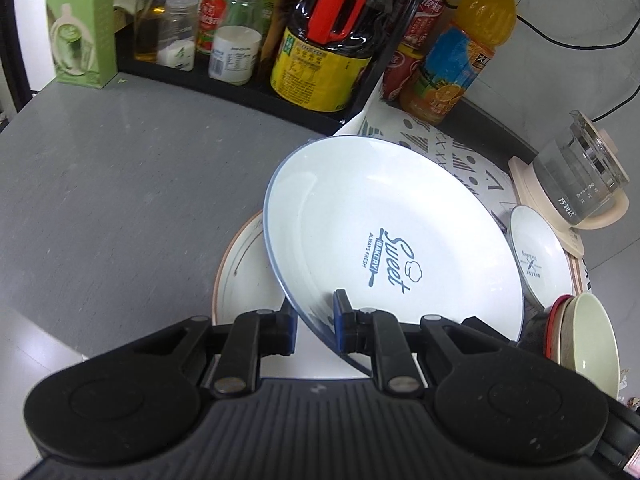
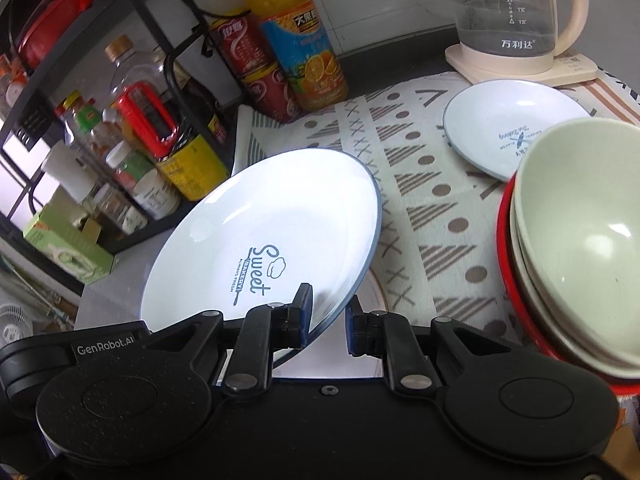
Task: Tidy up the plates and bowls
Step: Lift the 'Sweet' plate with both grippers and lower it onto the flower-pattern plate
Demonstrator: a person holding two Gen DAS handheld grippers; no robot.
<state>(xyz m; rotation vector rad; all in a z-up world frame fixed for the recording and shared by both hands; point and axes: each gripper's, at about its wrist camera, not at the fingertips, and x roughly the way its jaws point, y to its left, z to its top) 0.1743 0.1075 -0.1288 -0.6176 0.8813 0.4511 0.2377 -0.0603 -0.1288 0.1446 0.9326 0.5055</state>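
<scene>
First: Closest in, two hand-held grippers. Left hand-held gripper (image 1: 316,316) clenched on the near rim of the big white plate (image 1: 392,220); right hand-held gripper (image 2: 329,308) clamped on the same rim, just beside it.

Second: One plate shared between both, then?

First: Yes, one. Printed "Sweet Bakery" in blue, thin blue edge, tilted and lifted off the tabletop (image 1: 120,180).

Second: Anything under it?

First: One more plate (image 1: 240,272), brownish rim, lying flat on the grey surface, partly hidden by the raised one.

Second: So two plates counted?

First: Three. Beyond those, one small white plate (image 2: 508,128) flat on the patterned mat (image 2: 420,168), blue print in the middle.

Second: And bowls?

First: One stack of bowls (image 2: 580,232) at the right, near the small plate. Pale green on top, a cream one below, a red rim outermost. Three rims showing; more than that, cannot tell.

Second: Farther back?

First: One glass kettle (image 2: 508,12) on its cream base, at the mat's far edge. One orange juice bottle (image 2: 296,40), upright, with two red cans (image 2: 256,72) stacked beside it. Left of those, one black rack (image 1: 240,92) crowded with bottles and jars, too many overlapping to count. Among them one big dark bottle (image 1: 324,40) with a red handle. One green carton (image 1: 80,24) standing at the rack's far left end.
</scene>
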